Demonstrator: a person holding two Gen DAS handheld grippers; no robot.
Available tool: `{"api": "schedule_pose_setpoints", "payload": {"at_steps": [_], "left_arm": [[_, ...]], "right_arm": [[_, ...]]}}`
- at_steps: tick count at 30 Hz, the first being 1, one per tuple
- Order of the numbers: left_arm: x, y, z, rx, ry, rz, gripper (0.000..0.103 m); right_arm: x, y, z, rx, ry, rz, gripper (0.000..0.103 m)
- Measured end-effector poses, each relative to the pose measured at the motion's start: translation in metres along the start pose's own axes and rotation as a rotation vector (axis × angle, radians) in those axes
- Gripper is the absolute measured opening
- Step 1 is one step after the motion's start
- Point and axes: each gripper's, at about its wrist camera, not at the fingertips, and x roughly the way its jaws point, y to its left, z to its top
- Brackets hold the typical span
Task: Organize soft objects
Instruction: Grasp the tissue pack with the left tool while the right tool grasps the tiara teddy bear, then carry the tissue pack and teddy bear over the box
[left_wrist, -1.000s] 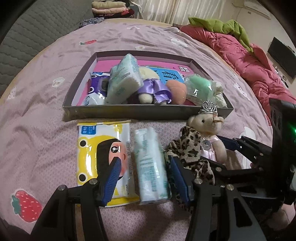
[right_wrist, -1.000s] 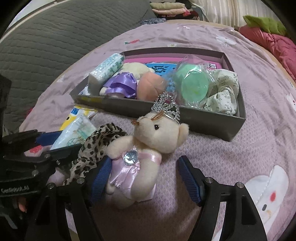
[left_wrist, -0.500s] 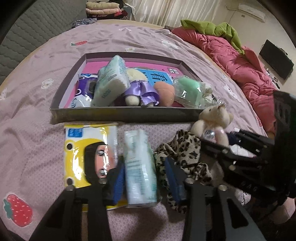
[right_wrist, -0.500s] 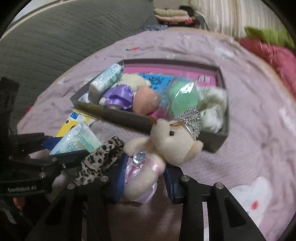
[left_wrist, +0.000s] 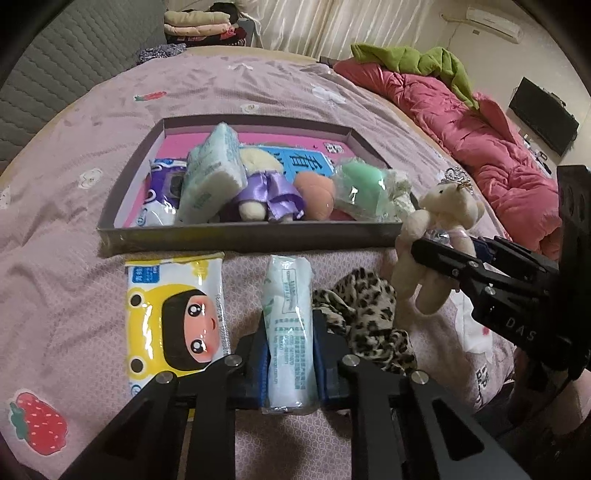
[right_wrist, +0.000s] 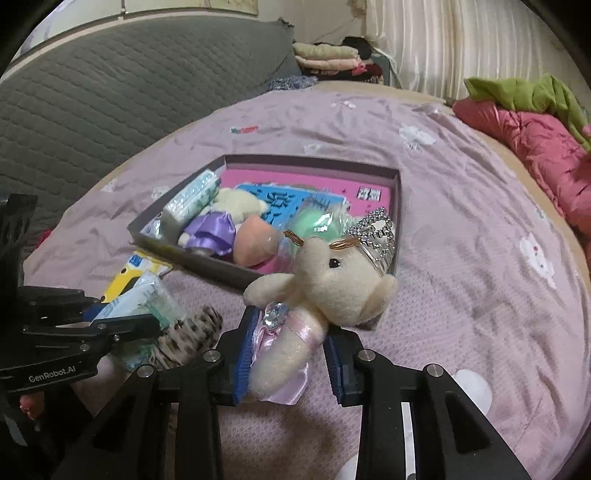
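Left wrist view looks across a bed under a mauve bedspread (left_wrist: 280, 85) printed with strawberries and small white motifs. A grey quilted headboard (right_wrist: 110, 92) rises at far left, cream curtains (left_wrist: 317, 26) hang at the back, folded clothes (left_wrist: 207, 22) are stacked in the far corner, and a pink duvet (left_wrist: 491, 155) with a green garment (left_wrist: 410, 59) lies at far right.

The left gripper (left_wrist: 289, 354) has its 2 blue pads pressed onto a pale blue tissue pack (left_wrist: 288, 317) lying lengthwise on the bedspread; its jaws have just been closing. Just left lies a yellow cartoon wet-wipe pack (left_wrist: 173, 314); just right, a leopard-print cloth (left_wrist: 365, 314).

The right gripper (right_wrist: 288, 354), jaws just closing too, pinches the pink-dressed body of a cream teddy bear with a silver crown (right_wrist: 332, 284), held clear of the bedspread near the tray's right corner.

Beyond them sits a shallow grey tray (left_wrist: 243, 236) holding a second tissue pack (left_wrist: 214, 173), a purple-and-white packet (left_wrist: 162, 188), a doll in a purple dress (left_wrist: 266, 192), a peach plush (left_wrist: 316, 195), a wrapped green ball (left_wrist: 358, 184) and floral cloth (left_wrist: 400, 192).
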Motion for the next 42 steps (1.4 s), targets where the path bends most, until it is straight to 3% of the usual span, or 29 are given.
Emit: {"api": "schedule_pose_setpoints", "payload": {"at_steps": [21,32,42], "left_arm": [[-0.032,0.0,0.018,-0.006,-0.094,0.038,0.019],[-0.048,0.0,0.03,0.005,-0.142,0.064,0.019],[-0.055,0.021,0.047,-0.026,-0.185,0.102,0.019]], "right_arm": [[-0.035,0.005,0.019,-0.028,-0.144,0.029,0.034],[-0.037,0.008,0.022,-0.041,-0.156,0.036,0.034],[-0.042,-0.004,0.038,-0.017,-0.201,-0.01,0.034]]}}
